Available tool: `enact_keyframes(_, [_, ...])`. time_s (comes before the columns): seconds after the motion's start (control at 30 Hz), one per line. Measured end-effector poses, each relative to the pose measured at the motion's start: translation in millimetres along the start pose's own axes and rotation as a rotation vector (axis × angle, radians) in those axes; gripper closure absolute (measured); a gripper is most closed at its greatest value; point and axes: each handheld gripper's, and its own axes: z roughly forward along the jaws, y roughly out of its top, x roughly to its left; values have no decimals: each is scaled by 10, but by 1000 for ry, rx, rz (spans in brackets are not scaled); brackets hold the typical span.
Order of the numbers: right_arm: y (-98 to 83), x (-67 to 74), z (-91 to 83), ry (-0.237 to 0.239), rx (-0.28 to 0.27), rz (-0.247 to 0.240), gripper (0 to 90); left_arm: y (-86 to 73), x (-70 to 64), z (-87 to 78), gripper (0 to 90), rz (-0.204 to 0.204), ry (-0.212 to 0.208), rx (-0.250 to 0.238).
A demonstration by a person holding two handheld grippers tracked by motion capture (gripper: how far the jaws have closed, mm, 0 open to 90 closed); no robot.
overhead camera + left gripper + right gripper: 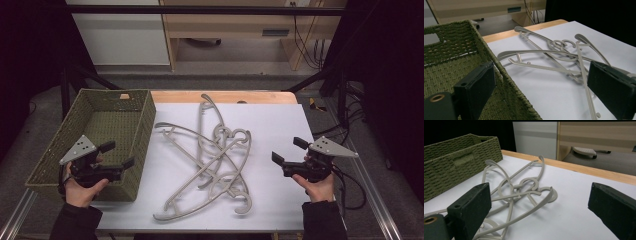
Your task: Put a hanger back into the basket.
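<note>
- a pile of hangers (212, 160) lies on the white sheet (280, 120) in the middle of the table, just to the right of the basket (145, 112).
- the hangers are pale grey-beige plastic, thin and curved, and they all look the same colour.
- they lie flat and cross over each other in a tangle, so it is hard to count them.
- one hanger (206, 117) runs long from the far edge of the table toward the near side, with its top end close to the wood strip (260, 96) at the back.
- another long hanger (200, 197) slants from the near left up toward the far right.
- the round hooks (231, 135) bunch up near the middle of the pile, a bit to the far right side.
- in the left gripper view the hangers (554, 53) sit ahead and to the right, past the basket wall (506, 77).
- in the right gripper view the hooks (529, 185) curl close together, with the basket (456, 160) behind them on the left.
- the basket is green, woven and has a handle hole in its far wall.
- the left gripper (116, 155) hangs over the near right part of the basket, held in the left hand (82, 187). its jaws are spread wide apart and hold nothing.
- the right gripper (288, 151) hangs over the white sheet just to the right of the pile, held in the right hand (317, 186). its jaws are spread wide too, with nothing between them.
- both grippers are apart from the hangers.
</note>
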Motion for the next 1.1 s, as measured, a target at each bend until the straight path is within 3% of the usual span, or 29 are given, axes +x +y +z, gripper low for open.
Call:
enact_keyframes(0.4, [45, 81, 20, 6, 27, -2, 53, 0, -22, -3, 75, 11, 0, 1])
enact_keyframes(0.9, [115, 388, 239, 19, 86, -39, 85, -5, -20, -3, 74, 15, -3, 0])
enact_keyframes(0.97, [114, 441, 276, 17, 107, -65, 100, -5, -18, -3, 74, 13, -2, 0])
enact_keyframes(1.1, [103, 527, 356, 28, 150, -62, 141, -5, -15, -8, 74, 12, -3, -1])
